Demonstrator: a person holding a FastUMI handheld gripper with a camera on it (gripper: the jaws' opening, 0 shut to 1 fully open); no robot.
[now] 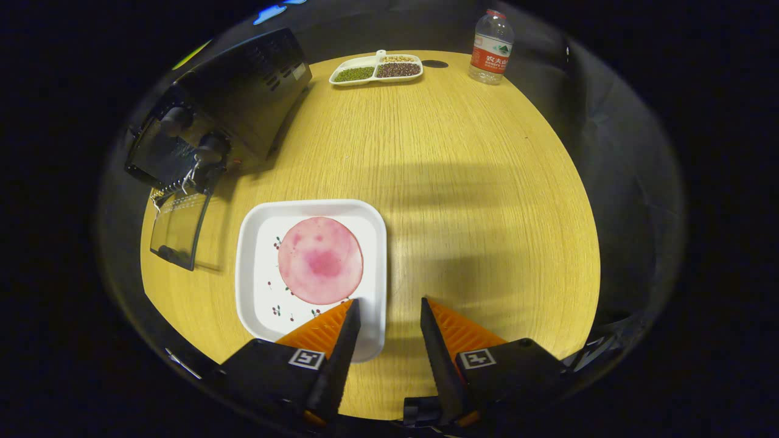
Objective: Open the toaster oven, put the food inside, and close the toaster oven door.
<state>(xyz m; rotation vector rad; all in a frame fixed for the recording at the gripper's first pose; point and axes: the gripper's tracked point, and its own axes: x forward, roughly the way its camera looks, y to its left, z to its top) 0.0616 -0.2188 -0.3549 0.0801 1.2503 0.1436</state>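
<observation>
Gripper (388,307) fingers apart, empty, over edge of white plate (255,255) w/ pink round slice (321,260); toaster oven (225,115) door (179,228) open.

One toaster oven (225,115), one plate (255,292), one food slice (321,260), one divided dish (376,68), one bottle (490,47).

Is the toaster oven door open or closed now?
Open: the glass door hangs down flat onto the table in front of the toaster oven. The gripper is open, empty, beside the plate.

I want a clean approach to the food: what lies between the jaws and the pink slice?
Only the near rim of the white square plate holding the pink round slice; the open gripper hangs just short of it.
</observation>
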